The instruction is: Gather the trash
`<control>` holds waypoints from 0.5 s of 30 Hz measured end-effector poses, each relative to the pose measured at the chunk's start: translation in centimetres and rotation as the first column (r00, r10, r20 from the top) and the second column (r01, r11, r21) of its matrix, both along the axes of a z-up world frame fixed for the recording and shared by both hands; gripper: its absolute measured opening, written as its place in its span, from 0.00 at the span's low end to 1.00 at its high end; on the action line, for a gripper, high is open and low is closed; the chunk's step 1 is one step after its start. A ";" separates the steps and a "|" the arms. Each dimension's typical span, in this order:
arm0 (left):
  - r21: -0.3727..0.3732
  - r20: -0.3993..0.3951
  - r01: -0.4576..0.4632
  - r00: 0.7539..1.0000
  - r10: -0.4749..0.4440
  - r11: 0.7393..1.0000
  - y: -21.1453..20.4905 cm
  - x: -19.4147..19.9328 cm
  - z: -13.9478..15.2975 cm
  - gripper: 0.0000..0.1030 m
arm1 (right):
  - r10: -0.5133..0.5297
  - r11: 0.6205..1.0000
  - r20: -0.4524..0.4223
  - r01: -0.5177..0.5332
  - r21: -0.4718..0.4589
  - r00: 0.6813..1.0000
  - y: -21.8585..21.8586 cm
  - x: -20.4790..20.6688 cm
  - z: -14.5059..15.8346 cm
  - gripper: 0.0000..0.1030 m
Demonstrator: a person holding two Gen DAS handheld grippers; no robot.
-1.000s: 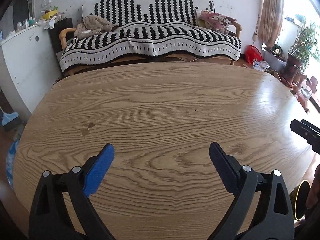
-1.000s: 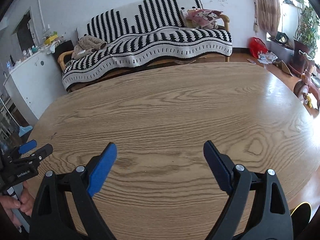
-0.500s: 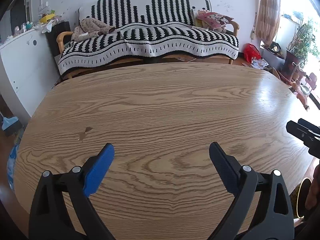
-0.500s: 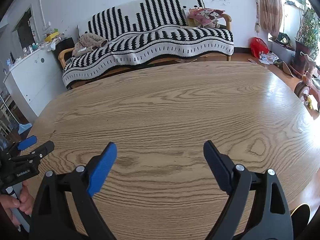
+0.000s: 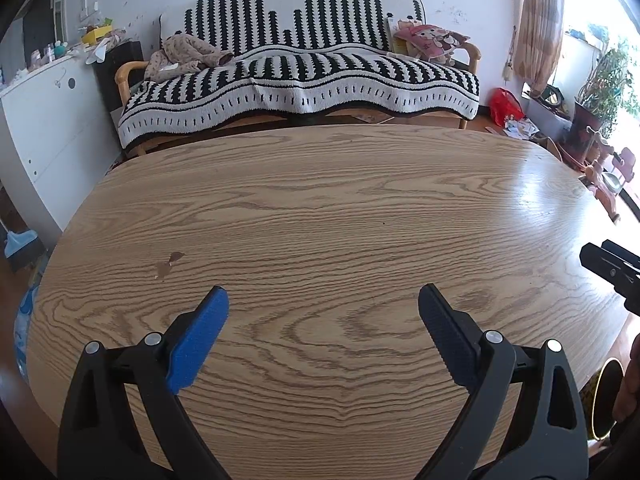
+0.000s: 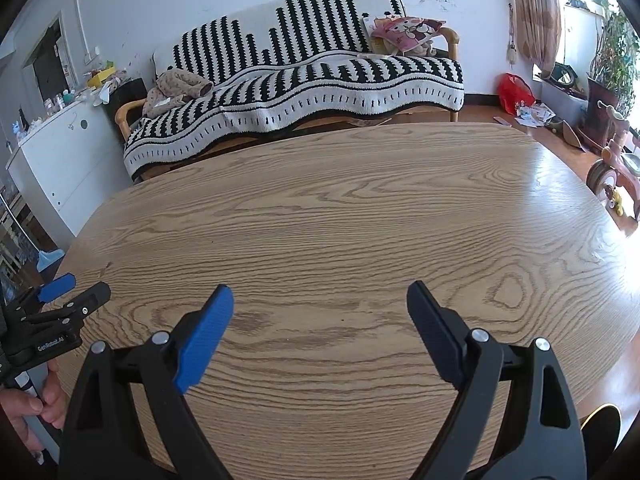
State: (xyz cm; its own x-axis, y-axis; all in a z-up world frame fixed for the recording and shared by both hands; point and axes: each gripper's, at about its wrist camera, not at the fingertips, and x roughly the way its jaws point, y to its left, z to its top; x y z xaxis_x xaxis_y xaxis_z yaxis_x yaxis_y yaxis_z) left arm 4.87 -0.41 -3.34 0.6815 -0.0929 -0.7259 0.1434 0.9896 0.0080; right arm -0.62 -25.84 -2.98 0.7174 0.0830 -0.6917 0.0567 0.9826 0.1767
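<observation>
Both grippers hover over a wooden oval table [image 5: 320, 208] [image 6: 340, 208]. My left gripper [image 5: 323, 312] stands open, nothing between its blue and black fingers; it also shows at the left edge of the right wrist view [image 6: 74, 292]. My right gripper [image 6: 320, 312] is open too and holds nothing; its black tip [image 5: 608, 264] pokes in at the right edge of the left wrist view. No piece of trash shows on the table top. A small brown chip mark [image 5: 168, 262] marks the wood left of the left gripper.
Behind the table stands a sofa under a black-and-white striped blanket [image 5: 300, 76], with a crumpled garment [image 5: 184, 54] and a pink cushion [image 5: 432, 38]. A white cabinet [image 5: 44, 120] is at left. A red bag [image 5: 506, 106], scattered papers, plants and a tricycle [image 6: 612, 168] lie right.
</observation>
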 end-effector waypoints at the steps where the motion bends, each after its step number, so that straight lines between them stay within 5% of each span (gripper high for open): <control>1: 0.000 0.000 0.000 1.000 0.000 1.000 0.0 0.0 0.0 0.90 | 0.000 1.000 0.000 0.000 0.000 1.000 0.0 0.0 0.0 0.83; 15: -0.002 -0.005 -0.001 1.000 0.001 1.000 -0.1 -0.2 0.1 0.90 | 0.003 1.000 -0.002 -0.003 0.003 1.000 -0.2 -0.2 0.1 0.83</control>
State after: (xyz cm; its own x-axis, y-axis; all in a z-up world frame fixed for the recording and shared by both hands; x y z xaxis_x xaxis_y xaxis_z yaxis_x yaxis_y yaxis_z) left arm 4.70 -0.47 -3.24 0.6777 -0.0938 -0.7293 0.1426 0.9898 0.0052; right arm -0.79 -26.03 -2.87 0.7155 0.0869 -0.6932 0.0541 0.9824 0.1790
